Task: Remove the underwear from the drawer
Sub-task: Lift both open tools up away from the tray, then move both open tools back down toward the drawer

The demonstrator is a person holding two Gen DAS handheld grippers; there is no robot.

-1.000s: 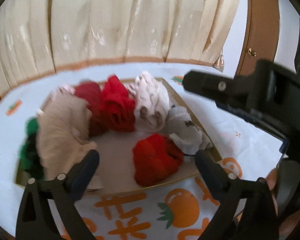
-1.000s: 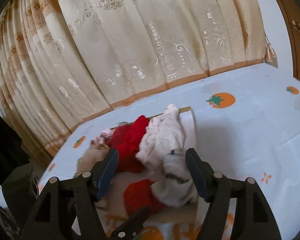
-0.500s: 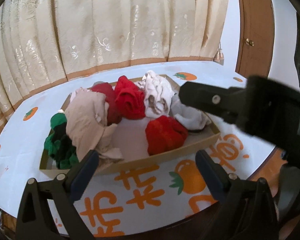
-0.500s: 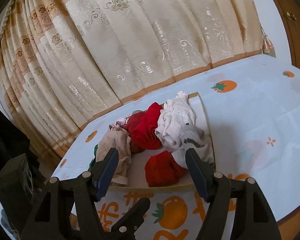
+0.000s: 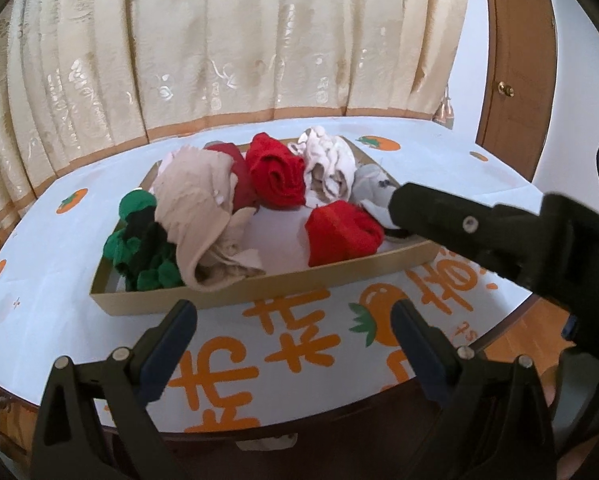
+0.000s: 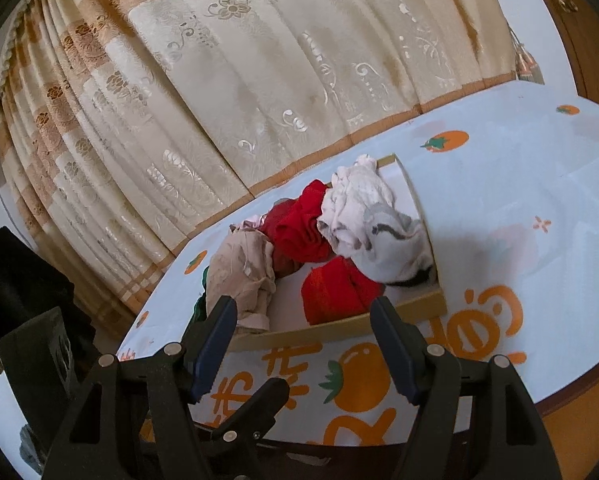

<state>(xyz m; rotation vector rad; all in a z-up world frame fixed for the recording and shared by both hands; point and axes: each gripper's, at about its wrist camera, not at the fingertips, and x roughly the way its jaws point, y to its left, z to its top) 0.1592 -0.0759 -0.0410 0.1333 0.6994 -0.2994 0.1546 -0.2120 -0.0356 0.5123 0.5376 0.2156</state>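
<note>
So both grippers are hanging back from the drawer right now, jaws spread wide and gripping nothing. Ahead of the left gripper, the drawer is sitting on the tablecloth, stuffed with underwear: a beige piece just ahead to its left, a red one ahead to its right. Past the right gripper, that same red bundle is lying just behind the drawer's front wall.
</note>
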